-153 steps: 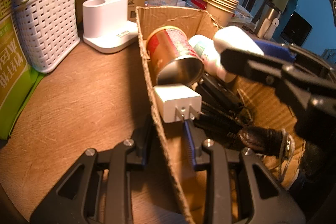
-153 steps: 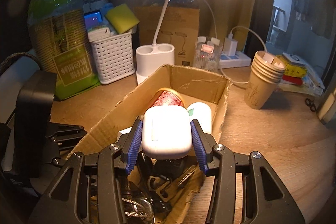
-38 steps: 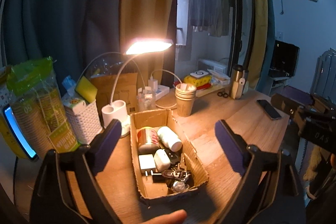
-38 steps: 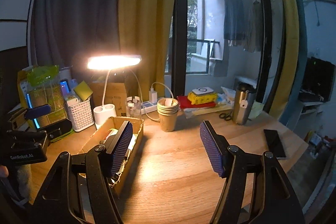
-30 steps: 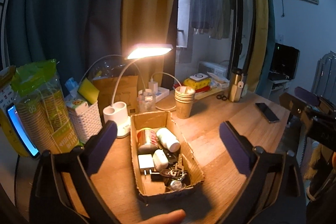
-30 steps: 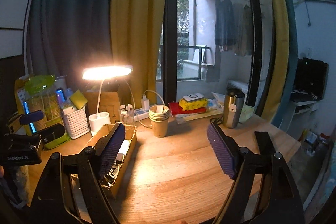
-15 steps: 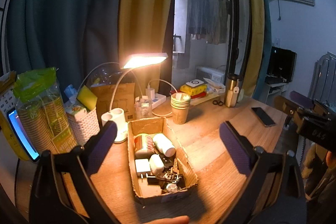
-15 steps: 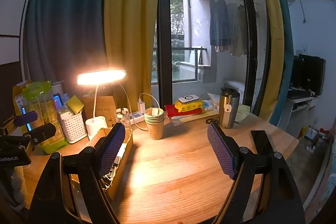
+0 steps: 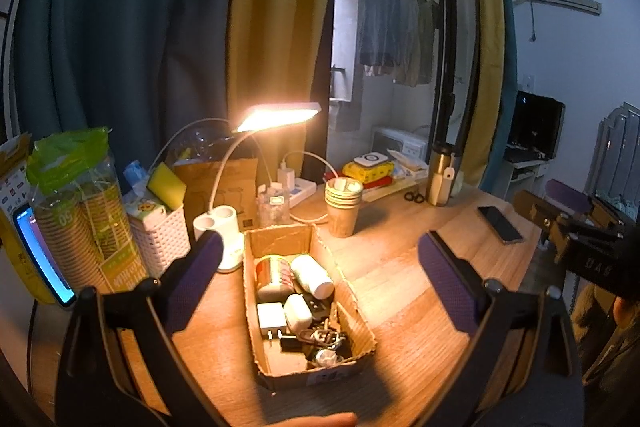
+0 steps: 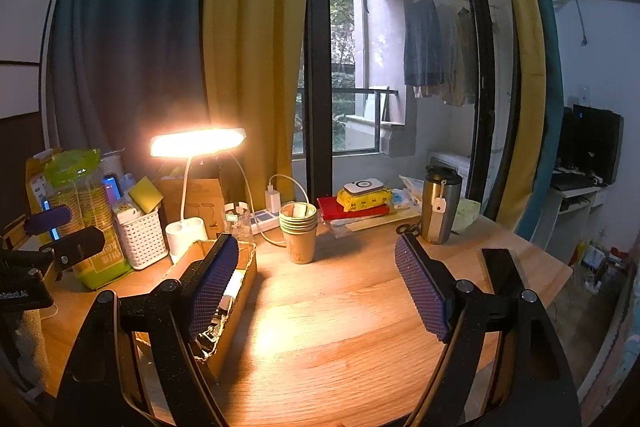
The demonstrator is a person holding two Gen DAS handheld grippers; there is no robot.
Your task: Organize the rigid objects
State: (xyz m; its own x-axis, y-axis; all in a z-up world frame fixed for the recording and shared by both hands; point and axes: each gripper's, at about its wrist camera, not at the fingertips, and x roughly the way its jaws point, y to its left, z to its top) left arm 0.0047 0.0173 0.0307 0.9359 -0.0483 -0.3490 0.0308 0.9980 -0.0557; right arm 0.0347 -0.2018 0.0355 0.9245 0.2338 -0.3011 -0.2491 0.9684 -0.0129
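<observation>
A cardboard box (image 9: 352, 303) stands on the wooden desk. It holds a red can (image 9: 272, 273), a white bottle (image 9: 314, 275), a white plug charger (image 9: 271, 317), a white case (image 9: 298, 311) and dark keys (image 9: 320, 341). My left gripper (image 9: 318, 283) is wide open and empty, held high and well back from the box. My right gripper (image 10: 316, 287) is wide open and empty, above the desk to the right of the box (image 10: 244, 283). The right gripper also shows at the right edge of the left wrist view (image 9: 576, 223).
A lit white desk lamp (image 9: 224, 227), a white basket (image 9: 160, 239), bagged paper cups (image 9: 84, 223) and a phone (image 9: 40, 255) stand left of the box. A stack of paper cups (image 10: 298, 229), a steel tumbler (image 10: 438, 203), scissors (image 10: 408, 229) and a dark phone (image 9: 500, 223) are on the desk.
Both grippers have let go, opened wide and pulled up and back from the box. The white case that the right gripper held now lies in the box.
</observation>
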